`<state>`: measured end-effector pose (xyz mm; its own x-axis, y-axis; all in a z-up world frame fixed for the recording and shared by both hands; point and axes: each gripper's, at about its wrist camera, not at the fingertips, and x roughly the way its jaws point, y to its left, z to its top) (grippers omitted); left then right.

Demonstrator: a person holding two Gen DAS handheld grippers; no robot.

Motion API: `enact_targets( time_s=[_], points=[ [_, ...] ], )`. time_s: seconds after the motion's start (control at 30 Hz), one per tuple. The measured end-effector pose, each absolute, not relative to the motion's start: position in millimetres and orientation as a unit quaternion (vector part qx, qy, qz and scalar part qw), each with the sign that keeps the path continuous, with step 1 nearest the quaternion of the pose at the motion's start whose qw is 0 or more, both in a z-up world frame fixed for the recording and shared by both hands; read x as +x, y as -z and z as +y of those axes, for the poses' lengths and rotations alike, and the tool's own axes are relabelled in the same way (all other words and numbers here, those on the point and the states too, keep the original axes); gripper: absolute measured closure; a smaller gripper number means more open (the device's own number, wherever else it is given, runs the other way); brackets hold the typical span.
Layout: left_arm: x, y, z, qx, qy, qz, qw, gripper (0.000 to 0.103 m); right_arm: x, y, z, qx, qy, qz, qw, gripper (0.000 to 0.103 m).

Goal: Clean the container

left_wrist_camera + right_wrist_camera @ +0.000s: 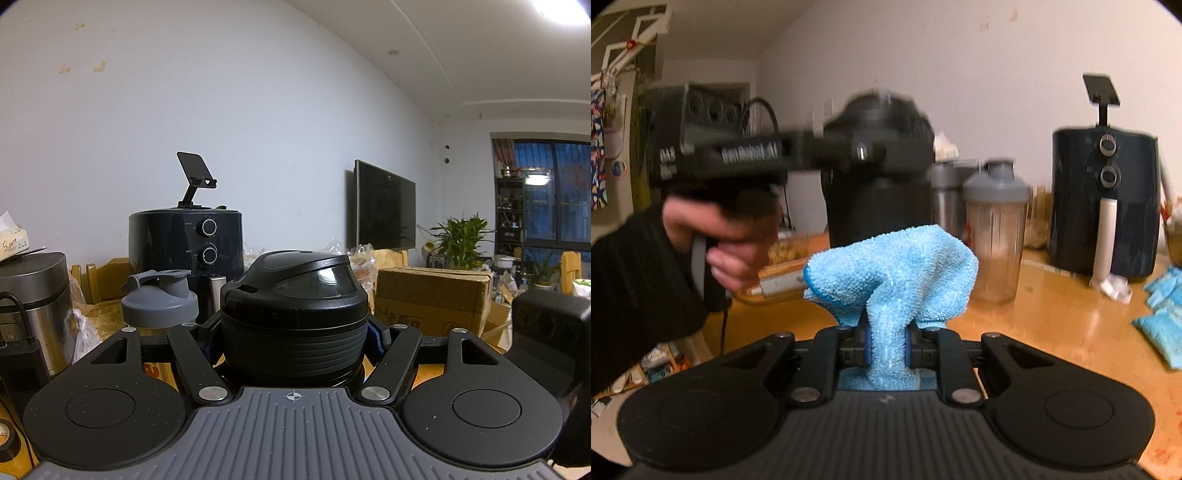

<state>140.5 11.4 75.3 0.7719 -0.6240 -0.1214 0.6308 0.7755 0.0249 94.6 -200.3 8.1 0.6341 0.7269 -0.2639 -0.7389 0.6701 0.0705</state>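
Note:
A black ribbed container [295, 325] with a domed black lid fills the middle of the left wrist view. My left gripper [293, 332] is shut on its body just under the lid. The right wrist view shows the same container [882, 199] standing upright on the wooden table [1052, 317], with the left gripper [864, 151] clamped on it and a hand [727, 240] on its handle. My right gripper [888, 345] is shut on a bunched light blue microfibre cloth [897, 266]. The cloth rises in front of the container's lower part; whether they touch cannot be told.
A clear shaker bottle with a grey lid [995, 229] stands right of the container, and a dark air fryer [1102, 199] with a phone stand on top is farther right. Blue packets [1161, 321] lie at the table's right edge. A cardboard box [432, 299] sits behind.

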Motion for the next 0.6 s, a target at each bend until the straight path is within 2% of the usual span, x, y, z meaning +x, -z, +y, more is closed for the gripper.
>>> enact_targets(
  time_s=[0.37,0.6],
  points=[
    [139.7,-74.9,10.7,0.036,0.331,0.053,0.941,0.035,79.8,-32.3,-207.5,0.016,-0.398,0.042,0.916,0.093],
    [138.8,-73.8,11.7,0.034,0.329,0.052,0.942,0.035,76.9,-32.7,-209.9,0.042,-0.394,0.02,0.918,0.093]
  ],
)
